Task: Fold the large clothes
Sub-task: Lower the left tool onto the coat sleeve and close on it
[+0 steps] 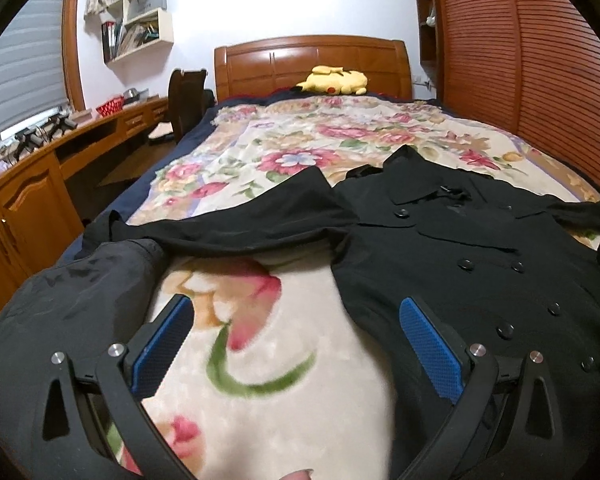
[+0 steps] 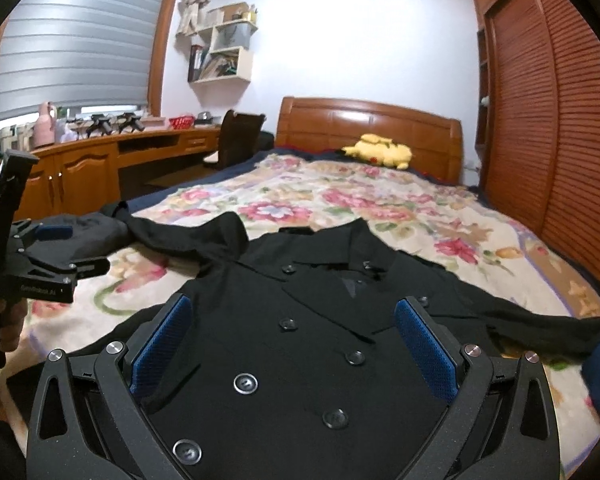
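A black double-breasted coat lies face up and spread flat on the floral blanket, collar toward the headboard. One sleeve reaches left; the other sleeve reaches right. My left gripper hovers open over bare blanket, between the left sleeve and the coat's body, holding nothing. My right gripper hangs open above the coat's buttoned front, also with nothing in it. The right wrist view shows the left gripper at the far left, held by a hand.
A second dark garment lies bunched at the bed's left edge, by the sleeve's cuff. A yellow plush toy rests against the wooden headboard. A wooden desk and chair stand left; slatted wardrobe doors stand right.
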{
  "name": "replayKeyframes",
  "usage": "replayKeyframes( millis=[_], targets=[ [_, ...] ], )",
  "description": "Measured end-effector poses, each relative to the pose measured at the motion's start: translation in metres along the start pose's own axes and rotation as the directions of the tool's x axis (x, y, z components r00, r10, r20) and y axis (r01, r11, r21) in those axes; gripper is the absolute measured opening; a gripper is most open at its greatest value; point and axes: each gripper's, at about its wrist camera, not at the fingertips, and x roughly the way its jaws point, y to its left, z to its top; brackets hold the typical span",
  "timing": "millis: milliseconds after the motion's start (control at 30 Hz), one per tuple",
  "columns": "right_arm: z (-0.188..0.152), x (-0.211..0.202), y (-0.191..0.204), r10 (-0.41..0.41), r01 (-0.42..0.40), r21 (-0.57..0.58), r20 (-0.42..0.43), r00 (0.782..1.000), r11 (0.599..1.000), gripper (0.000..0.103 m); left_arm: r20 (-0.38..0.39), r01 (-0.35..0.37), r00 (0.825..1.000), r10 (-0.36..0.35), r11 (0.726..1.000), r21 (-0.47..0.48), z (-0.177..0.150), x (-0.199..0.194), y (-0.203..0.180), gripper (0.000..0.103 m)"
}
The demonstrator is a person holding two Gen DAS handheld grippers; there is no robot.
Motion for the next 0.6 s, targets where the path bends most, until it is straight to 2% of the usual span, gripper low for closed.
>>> replayKeyframes(
  millis=[133, 333, 600],
  targets=[
    [-0.006, 0.019, -0.006, 0.018, -0.018, 0.004, -0.031, 0.999, 1.000, 0.103, -0.035, 0.005, 0.999, -0.006, 1.000, -0.016, 0.008, 0.023, 0.011, 0.103],
    [-0.016, 0.043, -0.014, 0.030, -0.029, 0.008, -0.088, 0.996, 1.000, 0.103, -0.090, 0.051, 0.994, -0.058, 0.996, -0.073, 0.018, 0.060, 0.029, 0.102],
    [-0.022, 0.057, -0.019, 0.038, -0.035, 0.020, -0.126, 0.991, 0.999, 0.103, -0.170, 0.013, 0.985, -0.038, 0.989, -0.146, 0.032, 0.113, 0.052, 0.099]
  ],
)
